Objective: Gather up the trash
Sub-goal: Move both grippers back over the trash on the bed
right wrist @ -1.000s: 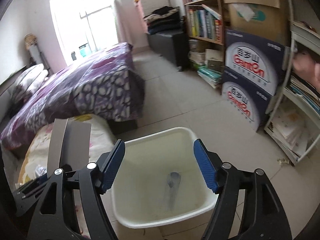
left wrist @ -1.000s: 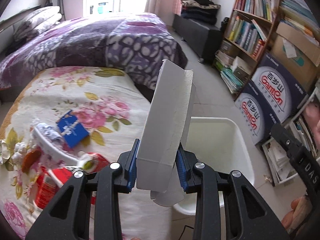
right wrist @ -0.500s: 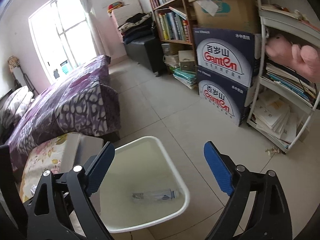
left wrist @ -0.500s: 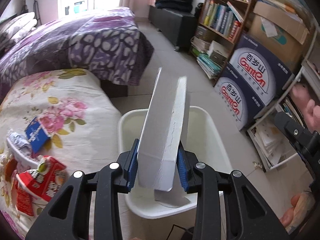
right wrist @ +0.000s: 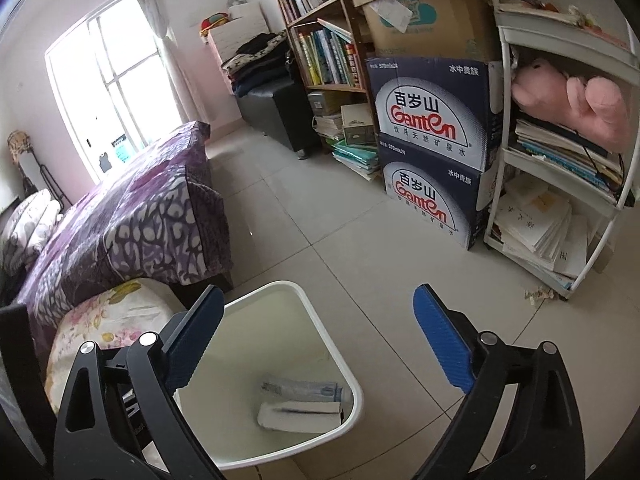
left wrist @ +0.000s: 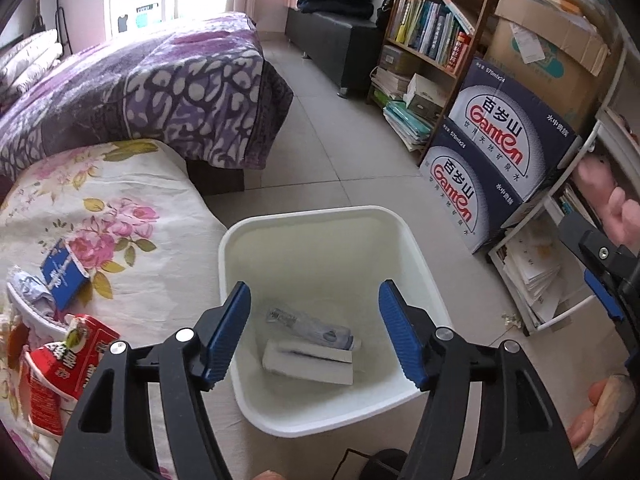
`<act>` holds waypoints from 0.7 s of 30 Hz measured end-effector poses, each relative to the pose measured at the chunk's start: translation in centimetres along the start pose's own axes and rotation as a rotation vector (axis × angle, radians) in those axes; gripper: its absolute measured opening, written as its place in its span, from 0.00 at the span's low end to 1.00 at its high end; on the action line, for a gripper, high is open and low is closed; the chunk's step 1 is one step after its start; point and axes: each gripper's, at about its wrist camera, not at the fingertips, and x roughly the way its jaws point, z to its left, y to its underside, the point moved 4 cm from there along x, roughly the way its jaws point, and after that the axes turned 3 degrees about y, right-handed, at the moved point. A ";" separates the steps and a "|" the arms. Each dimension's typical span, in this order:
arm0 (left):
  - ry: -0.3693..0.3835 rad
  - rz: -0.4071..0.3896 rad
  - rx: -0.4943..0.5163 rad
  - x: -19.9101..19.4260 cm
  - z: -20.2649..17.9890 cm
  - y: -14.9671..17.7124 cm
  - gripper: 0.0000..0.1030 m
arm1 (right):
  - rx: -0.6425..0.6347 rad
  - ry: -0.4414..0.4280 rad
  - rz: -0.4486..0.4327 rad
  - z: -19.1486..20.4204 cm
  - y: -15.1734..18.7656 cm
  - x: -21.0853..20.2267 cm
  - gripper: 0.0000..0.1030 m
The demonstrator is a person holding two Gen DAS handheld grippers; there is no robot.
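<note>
Look first at the bench (left wrist: 172, 276) with the flower cloth, then at the white bin (left wrist: 316, 213) on the floor, just beside the right edge of the bench. Find the left gripper (left wrist: 314, 288) up over the bin, fingers wide apart and holding nothing. Find the right gripper (right wrist: 318, 292) over the floor by the far right side of the bin, fingers wide apart too, and also empty. See two bits of trash at the bottom of the bin: a flat white box (left wrist: 308, 364) lying on its side, and a clear bottle (left wrist: 312, 326) touching it just behind. Count more trash near the left edge of the bench: a red carton (left wrist: 60, 368) close to the near corner, a blue packet (left wrist: 62, 276) a little further back, and a crumpled wrapper (left wrist: 30, 292) just beside the packet. Probably time now to go back for the next piece. To do it well, lift the left gripper clear of the bin rim first, then swing it left over the bench. Keep the fingers open all the way there. Pick the red carton first, as the nearest and biggest. Come down with one finger on each flat side, then squeeze gently so as not to crush it. Mind the soft cloth and do not pinch it along with the carton.
</note>
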 end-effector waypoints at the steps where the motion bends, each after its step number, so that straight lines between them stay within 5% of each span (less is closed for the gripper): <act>1: -0.007 -0.003 0.005 -0.2 0.1 0.1 0.64 | -0.009 0.002 -0.003 0.2 0.1 -0.1 0.91; 21: -0.298 0.037 0.029 -4.3 11.3 3.8 0.79 | -0.213 -0.091 0.113 10.3 4.9 0.7 0.93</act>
